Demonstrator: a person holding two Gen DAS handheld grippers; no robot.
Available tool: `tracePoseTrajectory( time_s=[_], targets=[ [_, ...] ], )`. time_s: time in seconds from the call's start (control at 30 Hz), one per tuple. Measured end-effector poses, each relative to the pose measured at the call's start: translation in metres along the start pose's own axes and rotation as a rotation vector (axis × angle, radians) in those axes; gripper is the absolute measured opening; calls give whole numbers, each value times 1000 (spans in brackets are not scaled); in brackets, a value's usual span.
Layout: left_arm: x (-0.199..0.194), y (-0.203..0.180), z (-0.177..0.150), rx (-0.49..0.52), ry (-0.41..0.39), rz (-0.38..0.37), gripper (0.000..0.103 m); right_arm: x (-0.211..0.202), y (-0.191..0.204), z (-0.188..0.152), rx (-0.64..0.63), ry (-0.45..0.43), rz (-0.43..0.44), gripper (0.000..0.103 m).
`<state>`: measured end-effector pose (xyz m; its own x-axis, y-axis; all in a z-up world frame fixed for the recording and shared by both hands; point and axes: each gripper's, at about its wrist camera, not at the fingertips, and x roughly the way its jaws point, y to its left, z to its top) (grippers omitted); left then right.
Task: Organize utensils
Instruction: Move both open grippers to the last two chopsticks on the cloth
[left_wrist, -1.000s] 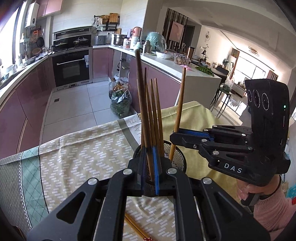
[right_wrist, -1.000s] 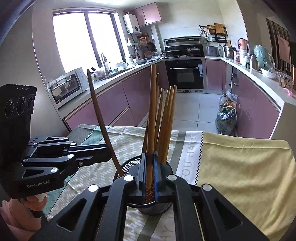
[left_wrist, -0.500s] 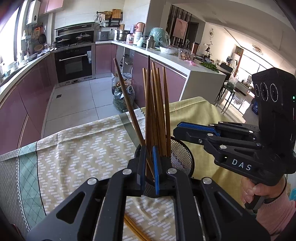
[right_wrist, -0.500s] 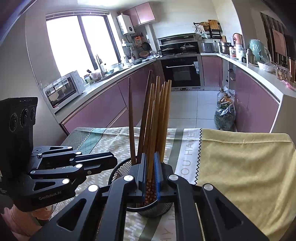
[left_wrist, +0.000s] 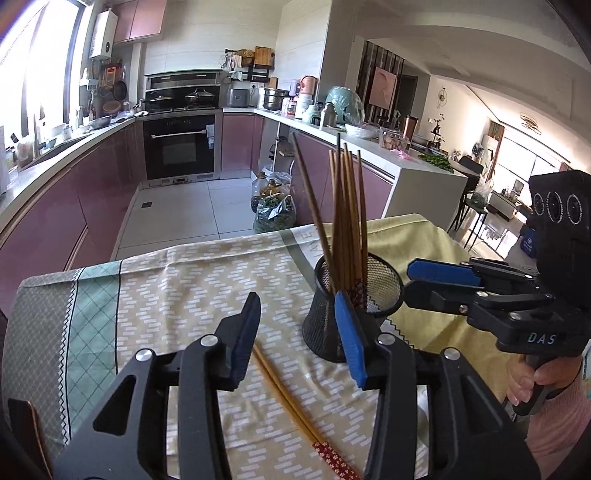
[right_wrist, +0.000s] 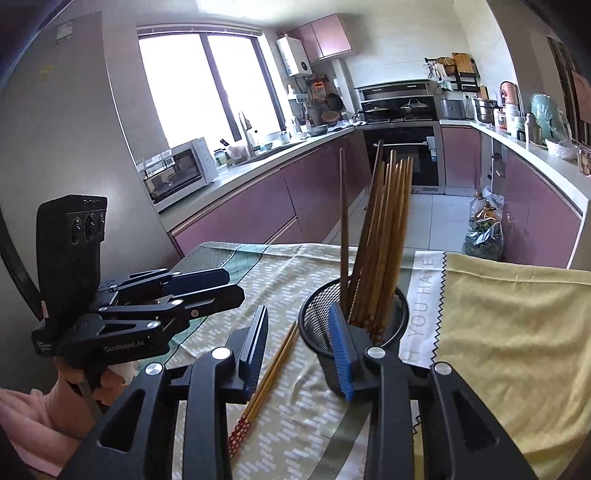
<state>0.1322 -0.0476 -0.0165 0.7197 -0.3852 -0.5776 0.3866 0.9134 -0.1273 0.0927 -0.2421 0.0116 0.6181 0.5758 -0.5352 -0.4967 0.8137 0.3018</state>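
Observation:
A black mesh holder (left_wrist: 325, 325) (right_wrist: 317, 332) stands on the tablecloth with several brown chopsticks (left_wrist: 347, 206) (right_wrist: 384, 236) upright in it, leaning free. My left gripper (left_wrist: 297, 339) is just short of the holder and its jaws are opening with nothing pressed between them. A loose pair of chopsticks (left_wrist: 291, 402) (right_wrist: 273, 373) with red patterned ends lies on the cloth under it. My right gripper (right_wrist: 297, 350) is also opening and empty, its right finger in front of the holder. Each gripper shows in the other's view: the right (left_wrist: 410, 282), the left (right_wrist: 236, 286).
A patterned beige and green cloth (left_wrist: 184, 288) and a yellow cloth (right_wrist: 509, 332) cover the table, whose far edge drops to the kitchen floor. A hand in a pink sleeve (left_wrist: 543, 384) holds the right gripper's handle. Purple cabinets and counters lie beyond.
Both grippers were shut on chopsticks in the holder. They have let go, opened and drawn back, and the chopsticks now stand free in the holder.

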Motion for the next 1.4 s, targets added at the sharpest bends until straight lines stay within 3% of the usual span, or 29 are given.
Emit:
tracePoseTrajectory(
  time_s=[0.43, 0.67, 1.4],
  targets=[
    [7, 44, -63, -122, 115, 55, 52, 51, 20, -52, 19, 190, 43, 35],
    [16, 46, -81, -122, 157, 106, 54, 73, 28, -73, 36, 264, 51, 35],
    [24, 43, -94, -124, 188, 100, 54, 93, 48, -82, -42, 301, -56, 34]
  ],
)
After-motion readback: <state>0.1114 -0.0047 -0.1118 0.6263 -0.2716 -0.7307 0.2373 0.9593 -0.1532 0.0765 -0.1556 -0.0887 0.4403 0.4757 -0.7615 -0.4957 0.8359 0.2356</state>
